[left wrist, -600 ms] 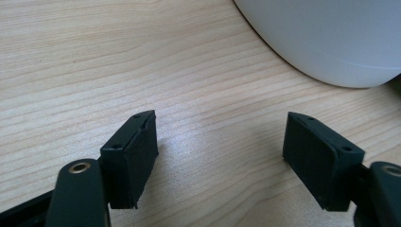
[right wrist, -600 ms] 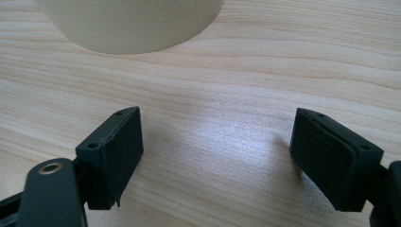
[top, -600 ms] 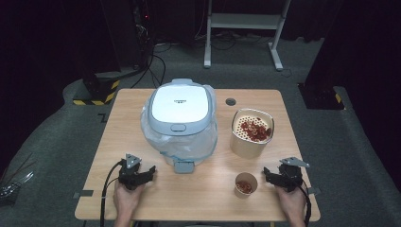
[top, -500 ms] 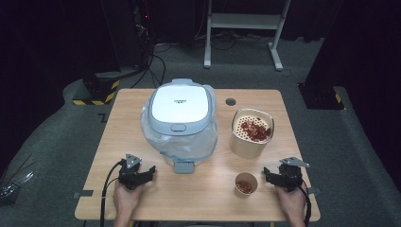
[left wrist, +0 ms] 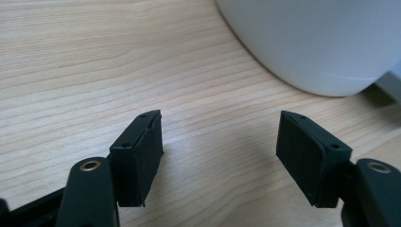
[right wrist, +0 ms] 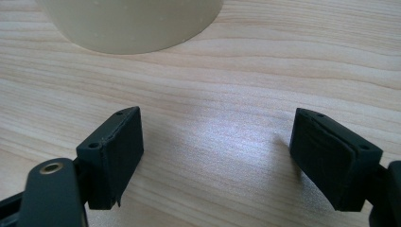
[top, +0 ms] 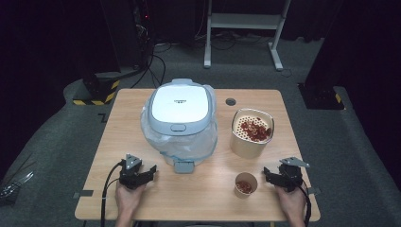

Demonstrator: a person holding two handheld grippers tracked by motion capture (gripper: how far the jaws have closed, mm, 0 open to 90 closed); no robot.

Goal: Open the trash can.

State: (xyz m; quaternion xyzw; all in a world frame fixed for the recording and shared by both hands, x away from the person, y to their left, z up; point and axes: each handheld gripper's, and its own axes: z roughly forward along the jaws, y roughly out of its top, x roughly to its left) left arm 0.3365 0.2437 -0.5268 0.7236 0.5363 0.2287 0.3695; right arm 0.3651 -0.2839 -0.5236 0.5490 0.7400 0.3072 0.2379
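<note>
The small paper cup [top: 245, 184] of red pieces stands near the desk's [top: 132, 120] front edge, just beside the right gripper [top: 280, 178], jaws apart and empty. The left gripper [top: 140, 174], jaws apart, rests near the front-left corner, before the white cooker [top: 179, 106].

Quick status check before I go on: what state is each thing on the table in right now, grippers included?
Cooker: lid shut, clear bag around its base.
Canister: upright, open, red bits on a perforated insert.
Cup: upright, red bits inside.
Left gripper: open, empty, on the table.
Right gripper: open, empty, beside the cup.
</note>
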